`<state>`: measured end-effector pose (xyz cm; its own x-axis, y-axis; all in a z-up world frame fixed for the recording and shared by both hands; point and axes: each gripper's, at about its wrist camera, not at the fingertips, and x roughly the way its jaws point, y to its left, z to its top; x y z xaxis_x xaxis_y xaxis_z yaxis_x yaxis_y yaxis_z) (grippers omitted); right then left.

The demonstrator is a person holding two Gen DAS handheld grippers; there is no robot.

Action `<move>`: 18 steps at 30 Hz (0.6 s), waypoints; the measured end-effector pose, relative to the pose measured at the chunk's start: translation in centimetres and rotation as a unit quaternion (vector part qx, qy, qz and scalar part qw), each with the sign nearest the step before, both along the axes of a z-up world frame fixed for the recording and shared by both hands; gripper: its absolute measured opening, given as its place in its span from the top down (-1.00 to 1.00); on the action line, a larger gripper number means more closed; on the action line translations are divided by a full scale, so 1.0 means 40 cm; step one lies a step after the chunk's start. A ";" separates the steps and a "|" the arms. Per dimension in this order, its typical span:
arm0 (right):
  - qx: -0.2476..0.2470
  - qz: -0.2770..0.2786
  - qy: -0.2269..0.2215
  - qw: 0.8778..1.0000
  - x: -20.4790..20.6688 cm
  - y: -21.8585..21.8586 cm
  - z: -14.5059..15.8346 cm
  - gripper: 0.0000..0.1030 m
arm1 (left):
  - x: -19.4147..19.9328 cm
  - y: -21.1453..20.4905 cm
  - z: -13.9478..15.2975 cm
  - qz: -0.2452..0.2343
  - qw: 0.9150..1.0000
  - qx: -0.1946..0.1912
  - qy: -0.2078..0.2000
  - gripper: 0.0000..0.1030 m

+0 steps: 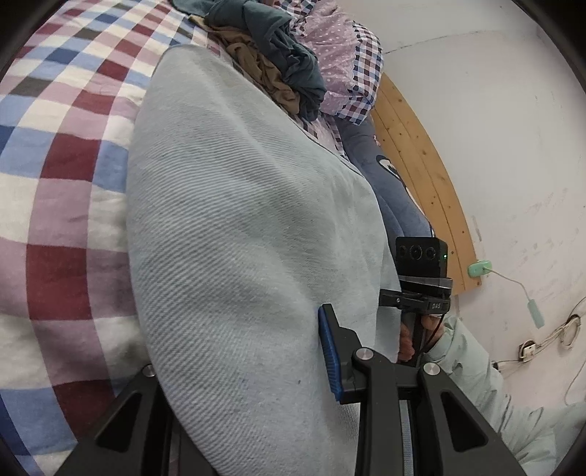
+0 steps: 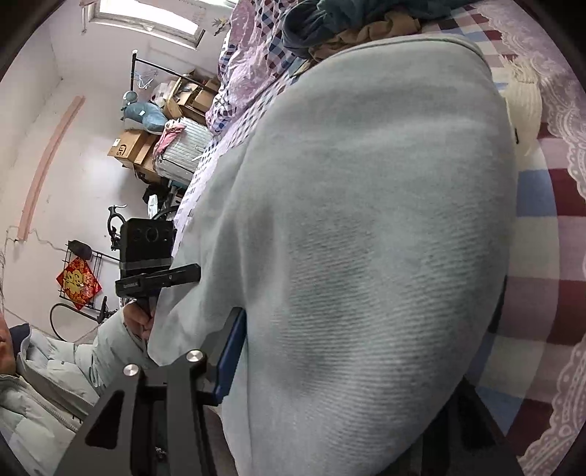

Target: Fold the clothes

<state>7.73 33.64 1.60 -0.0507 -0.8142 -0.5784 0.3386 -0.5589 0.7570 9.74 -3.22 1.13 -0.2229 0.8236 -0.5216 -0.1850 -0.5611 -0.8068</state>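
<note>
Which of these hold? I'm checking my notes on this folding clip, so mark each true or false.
1. The pale garment lies over a checked bedspread. True.
2. The left hand-held gripper has nothing between its fingers. False: the pale garment is between them.
3. A teal garment and a brown garment sit crumpled beyond it. True.
4. The right hand-held gripper grips a brown garment. False: it grips the pale garment.
</note>
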 end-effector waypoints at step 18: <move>0.058 -0.011 0.027 0.998 0.001 -0.039 0.014 0.01 | 0.023 0.003 0.016 -0.008 0.998 -0.050 0.028 0.36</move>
